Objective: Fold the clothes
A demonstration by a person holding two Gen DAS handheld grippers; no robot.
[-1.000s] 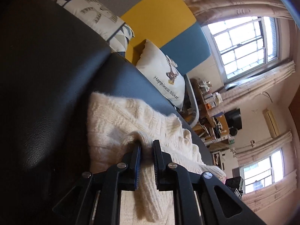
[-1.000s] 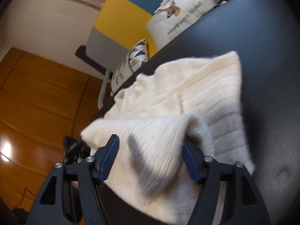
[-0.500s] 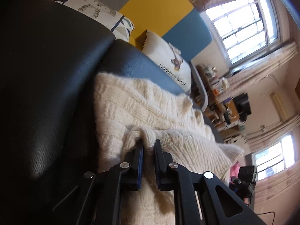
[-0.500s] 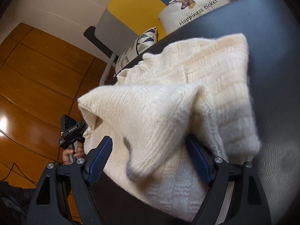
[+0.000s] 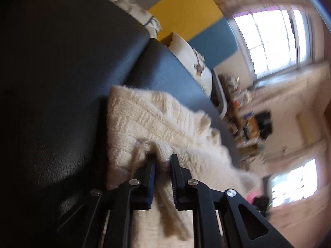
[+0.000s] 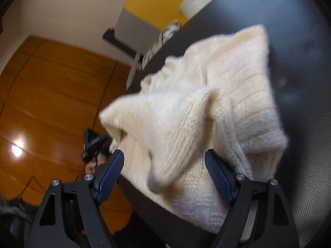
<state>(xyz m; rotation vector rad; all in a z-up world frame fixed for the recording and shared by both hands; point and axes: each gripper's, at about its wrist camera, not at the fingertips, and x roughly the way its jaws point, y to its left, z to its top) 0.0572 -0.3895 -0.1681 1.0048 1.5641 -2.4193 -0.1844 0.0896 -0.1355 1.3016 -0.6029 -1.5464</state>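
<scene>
Since a second ago both views have slid across the dark leather surface [image 6: 300, 31] and gone blurry; the cream knit sweater [image 6: 227, 82] has its near flap lifted higher and carried further over the lower layer, and the pillows and yellow-blue backrest have drifted toward the frame edges. Left gripper [image 5: 162, 161] has a bunched ridge of the sweater [image 5: 144, 119] between its narrow-set fingers; jaws are opening right now, gap wider than before, the fabric fold sits in the gap and appears to touch both pads, so it is gripped yet. Right gripper [image 6: 165, 157] jaws stand wide apart; a lifted flap of knit hangs down between the blue pads [image 6: 217, 177], the right pad against or under the sweater edge, the left pad [image 6: 111, 173] clear of the cloth with floor behind it, so no pinch there. Sweater lies on the dark surface, partly folded, lower layer flat, upper flap raised in a peak toward the right-wrist camera. Behind it: white printed pillow [image 5: 194, 62], patterned pillow [image 5: 132, 6], yellow panel [image 5: 182, 10], blue panel [image 5: 213, 39]. Bright windows [image 5: 275, 41] and a cluttered shelf, blurred, at right of the left view. Orange wood floor [image 6: 51, 103] in the right view, with the other handheld gripper [image 6: 93, 144] blurred at the cloth's left corner.
</scene>
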